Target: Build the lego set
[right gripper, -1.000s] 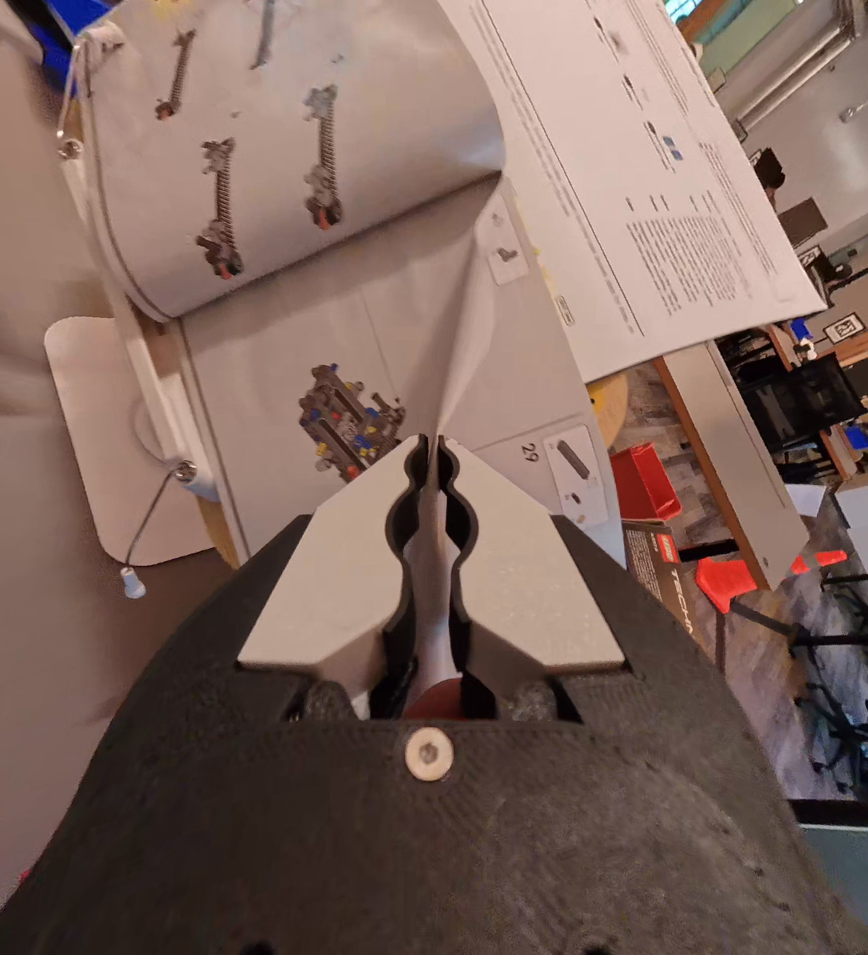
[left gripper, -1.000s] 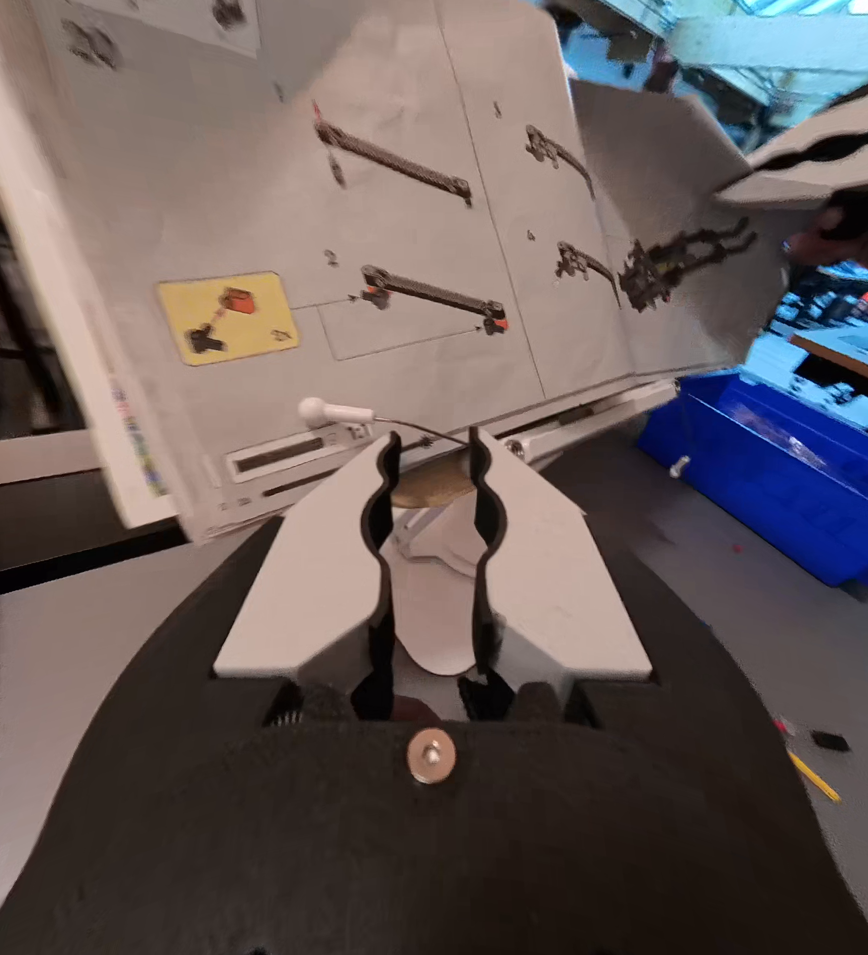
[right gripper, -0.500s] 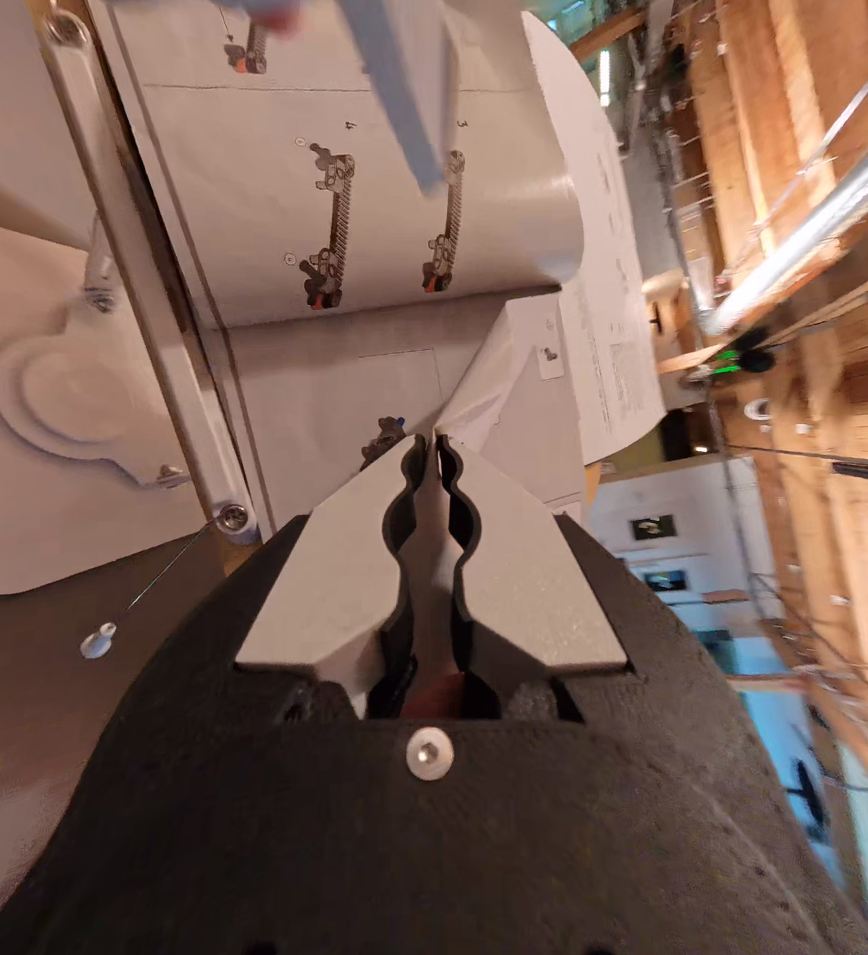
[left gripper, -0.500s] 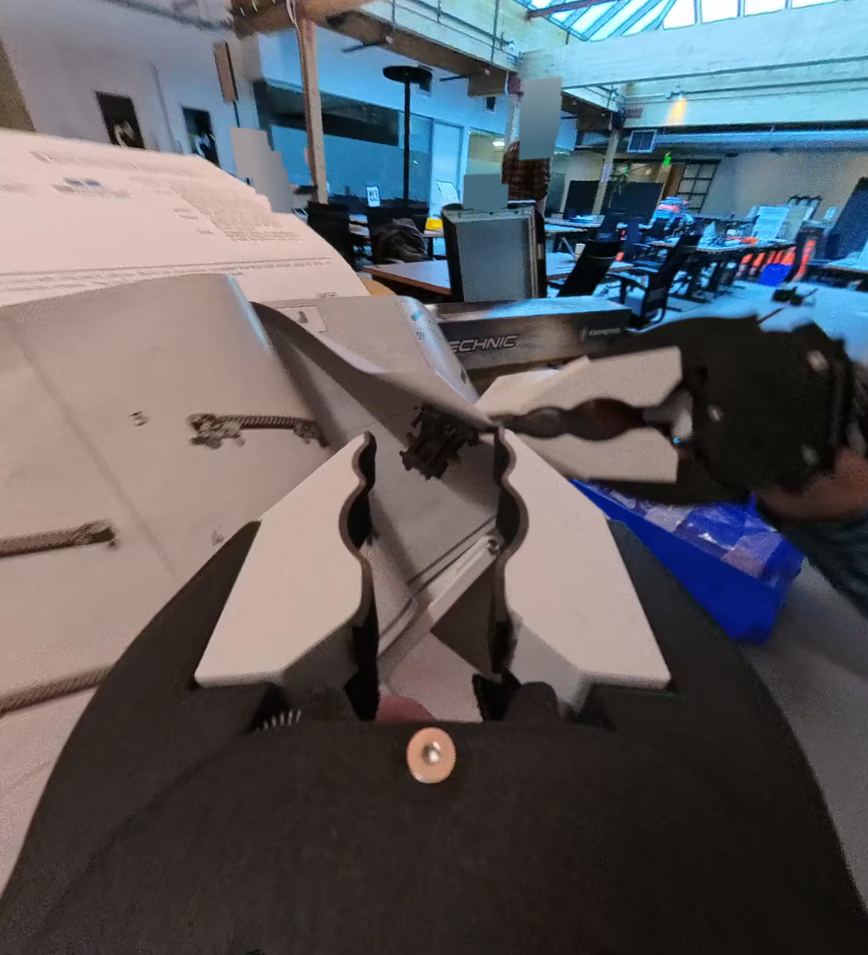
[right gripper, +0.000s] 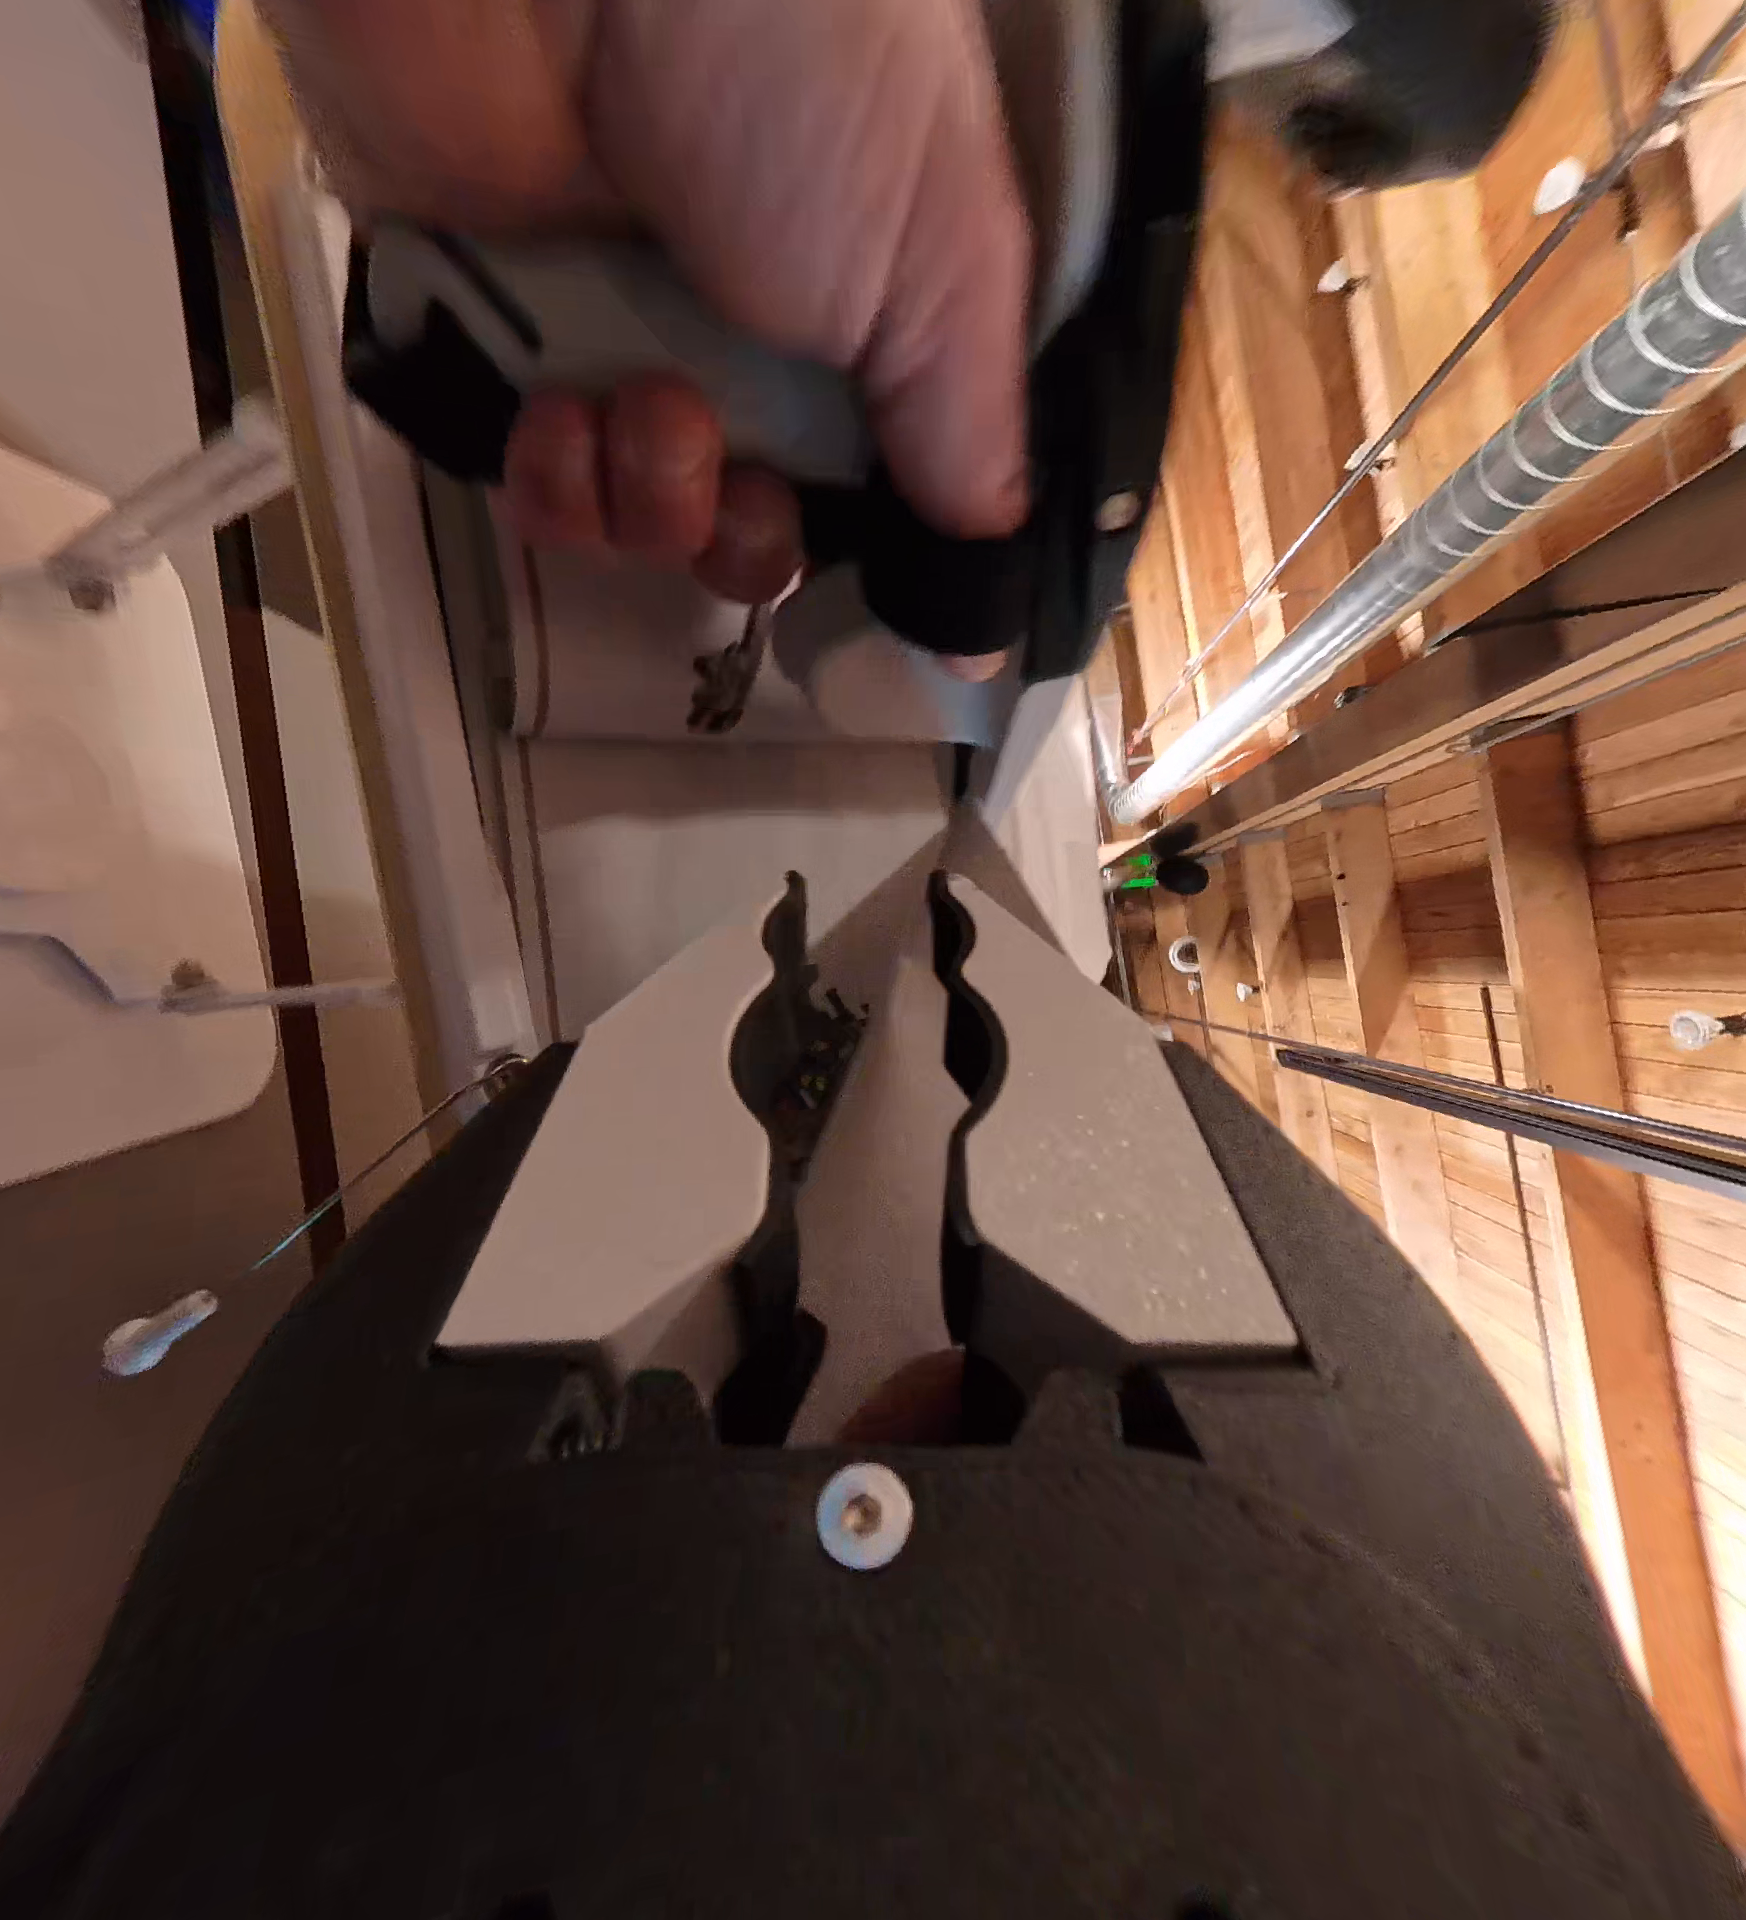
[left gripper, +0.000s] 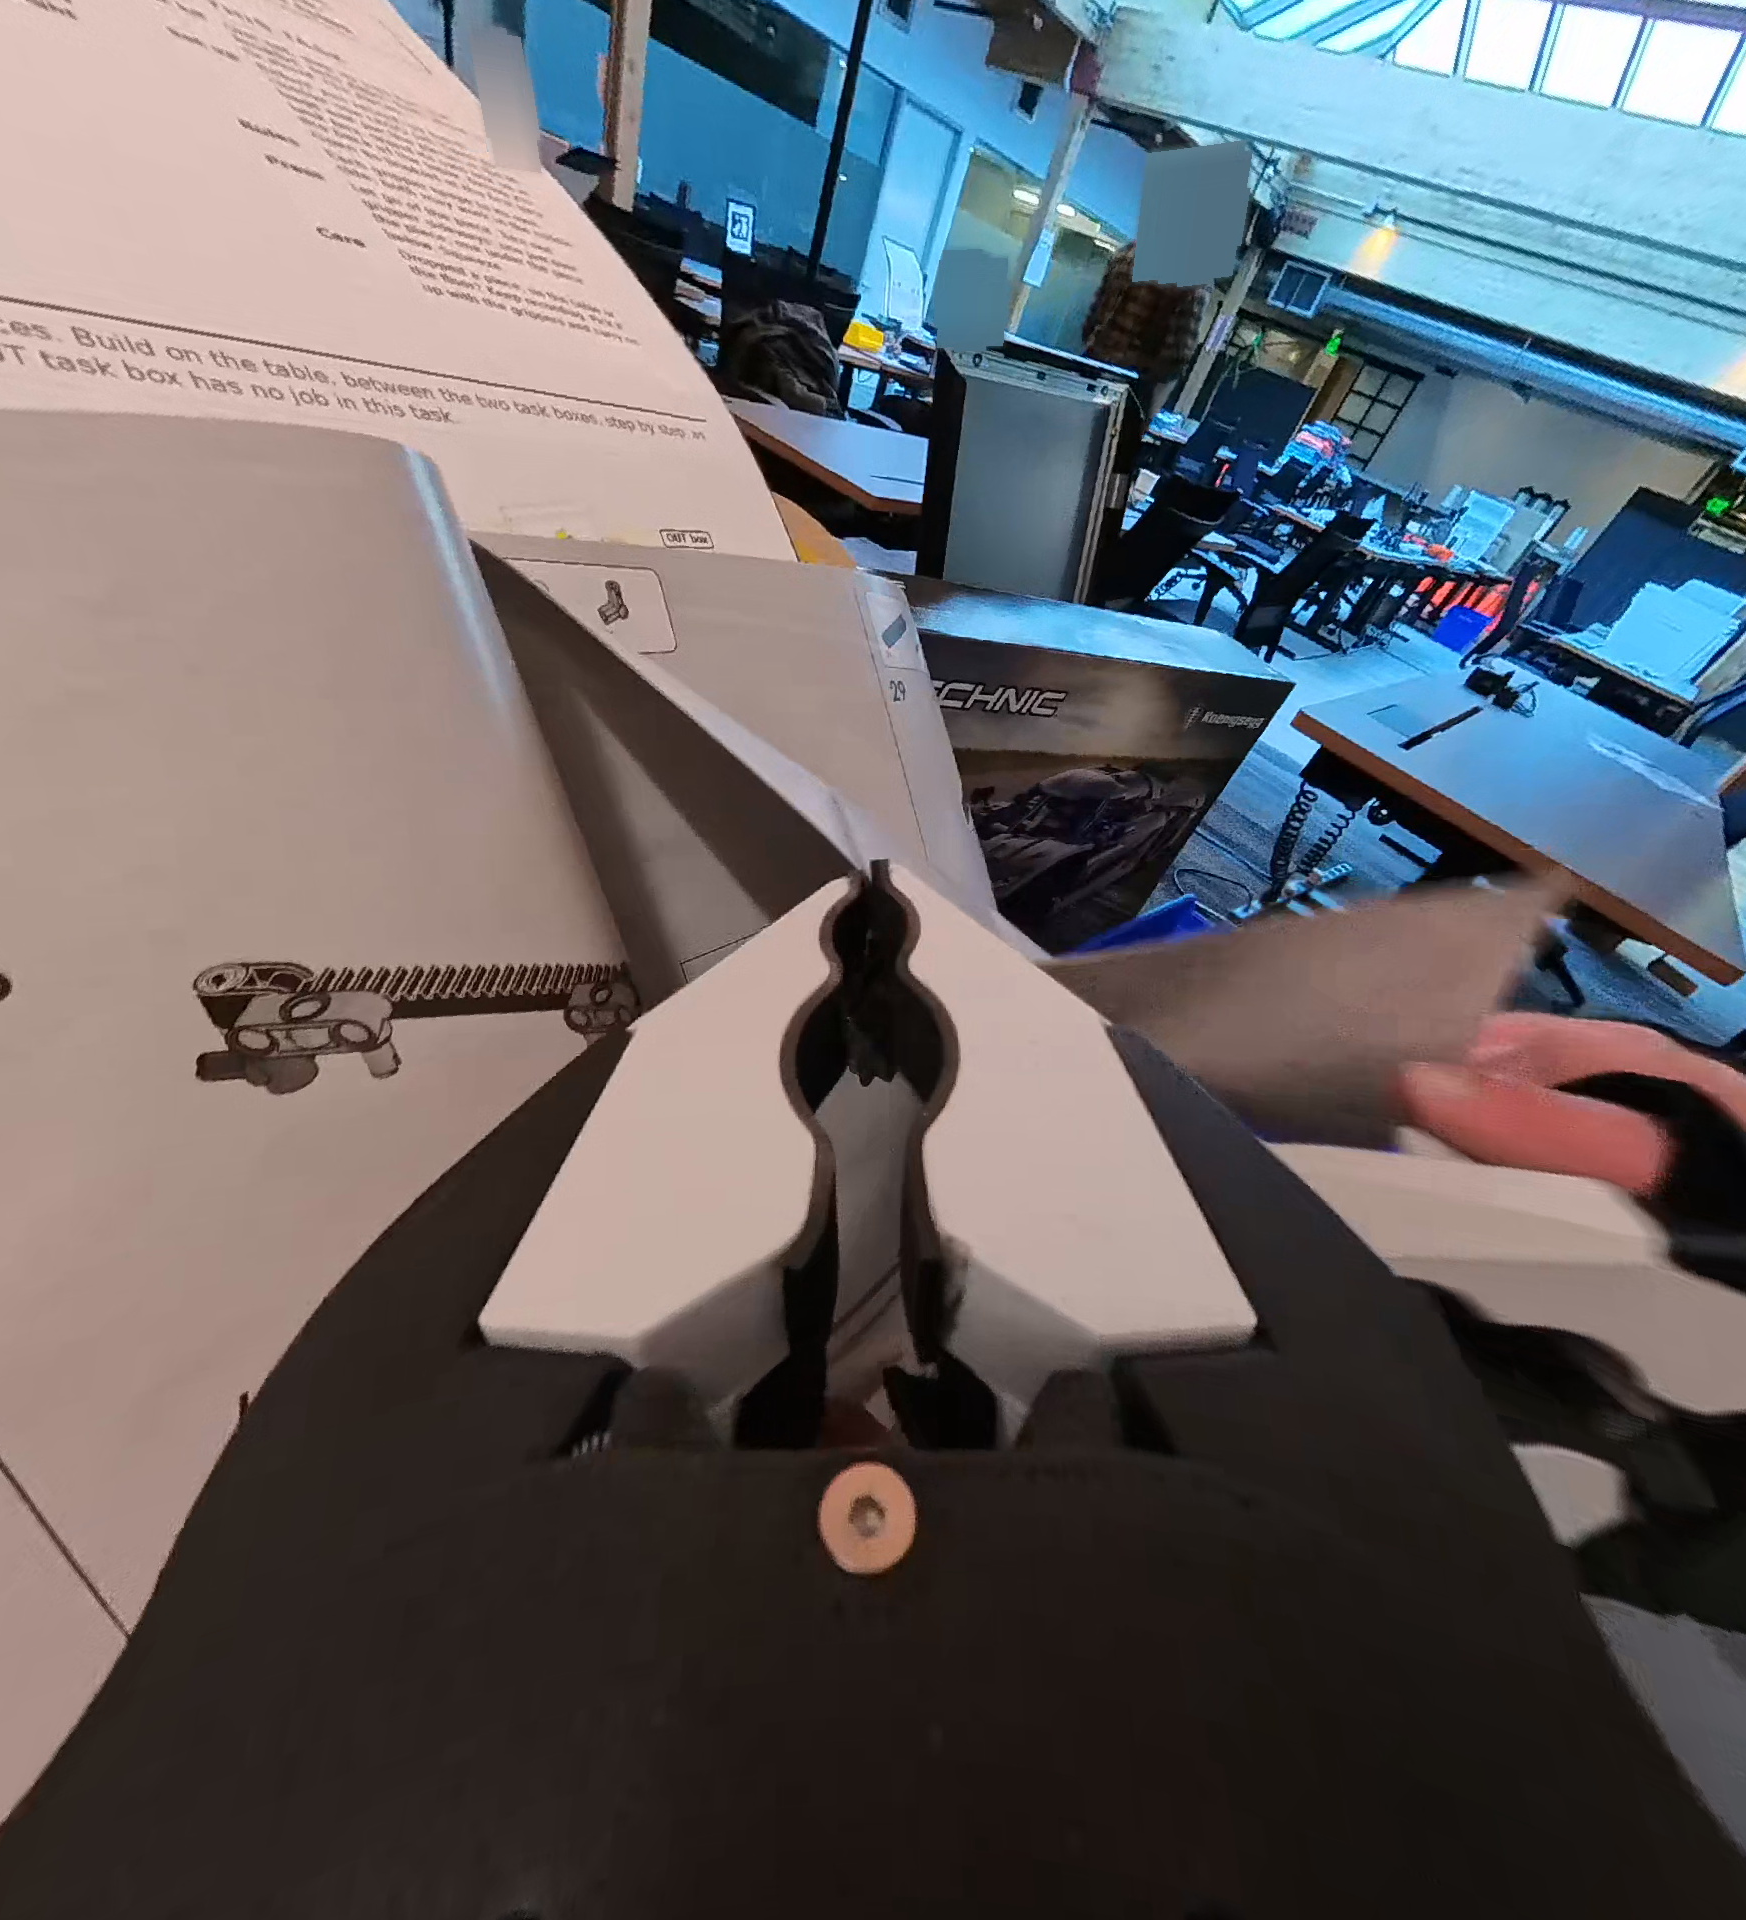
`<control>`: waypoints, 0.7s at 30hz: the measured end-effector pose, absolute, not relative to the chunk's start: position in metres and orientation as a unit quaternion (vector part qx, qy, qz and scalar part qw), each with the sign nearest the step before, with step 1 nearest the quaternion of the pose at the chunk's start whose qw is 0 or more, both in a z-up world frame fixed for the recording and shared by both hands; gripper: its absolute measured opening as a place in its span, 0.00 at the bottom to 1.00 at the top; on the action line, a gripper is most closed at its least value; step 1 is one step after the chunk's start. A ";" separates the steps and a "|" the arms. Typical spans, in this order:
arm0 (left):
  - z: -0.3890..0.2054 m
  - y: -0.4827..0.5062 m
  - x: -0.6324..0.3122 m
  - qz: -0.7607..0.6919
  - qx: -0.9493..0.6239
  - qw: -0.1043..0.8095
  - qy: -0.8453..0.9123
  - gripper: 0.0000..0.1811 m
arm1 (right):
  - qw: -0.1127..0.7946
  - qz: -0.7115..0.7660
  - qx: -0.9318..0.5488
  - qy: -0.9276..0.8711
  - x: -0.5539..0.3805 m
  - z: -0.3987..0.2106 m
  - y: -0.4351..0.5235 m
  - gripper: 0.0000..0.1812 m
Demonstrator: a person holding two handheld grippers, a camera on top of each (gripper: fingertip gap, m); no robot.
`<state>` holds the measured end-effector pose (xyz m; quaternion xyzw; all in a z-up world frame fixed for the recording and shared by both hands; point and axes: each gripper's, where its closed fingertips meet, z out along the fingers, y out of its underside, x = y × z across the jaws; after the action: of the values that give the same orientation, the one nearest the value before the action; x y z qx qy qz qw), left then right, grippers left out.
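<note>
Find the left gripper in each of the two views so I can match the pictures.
Left wrist view: the left gripper fills the lower centre, shut on a booklet page.
Right wrist view: it sits at top centre, held by a hand, with its tips pointing down onto the same page.
Shared landmark: that booklet page, which runs on between the open fingers of the right gripper.
</note>
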<state>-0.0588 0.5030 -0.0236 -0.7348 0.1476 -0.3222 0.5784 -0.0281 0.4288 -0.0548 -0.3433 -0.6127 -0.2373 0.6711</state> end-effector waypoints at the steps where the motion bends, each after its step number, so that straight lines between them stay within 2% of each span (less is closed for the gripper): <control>1: -0.023 0.503 -0.059 -0.321 -0.734 0.580 0.149 0.00 | 0.690 -0.214 -0.342 -0.601 -0.023 -0.045 0.419 0.13; 5: -0.020 0.502 -0.058 -0.323 -0.731 0.581 0.153 0.00 | 0.751 -0.076 -0.384 -0.532 0.027 -0.003 0.399 0.19; 8: -0.018 0.501 -0.057 -0.320 -0.728 0.586 0.155 0.00 | 0.704 0.017 -0.469 -0.533 0.055 -0.019 0.409 0.29; 11: -0.016 0.500 -0.055 -0.325 -0.724 0.590 0.151 0.00 | 0.639 0.091 -0.500 -0.577 0.051 -0.058 0.401 0.30; 13: -0.016 0.500 -0.055 -0.325 -0.722 0.592 0.149 0.00 | 0.632 0.091 -0.497 -0.587 0.045 -0.072 0.400 0.25; 15: -0.014 0.499 -0.055 -0.325 -0.720 0.596 0.145 0.00 | 0.624 0.086 -0.498 -0.596 0.038 -0.083 0.401 0.24; 19: -0.014 0.497 -0.057 -0.323 -0.719 0.599 0.142 0.00 | 0.669 0.025 -0.473 -0.573 0.030 -0.073 0.415 0.00; 21: -0.013 0.493 -0.059 -0.318 -0.714 0.607 0.147 0.02 | 0.675 0.033 -0.478 -0.562 0.029 -0.067 0.417 0.00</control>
<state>-0.0588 0.4927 -0.0129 -0.7138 0.1468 -0.3176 0.6066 0.0290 0.4174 -0.0665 -0.4776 -0.5615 0.0332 0.6749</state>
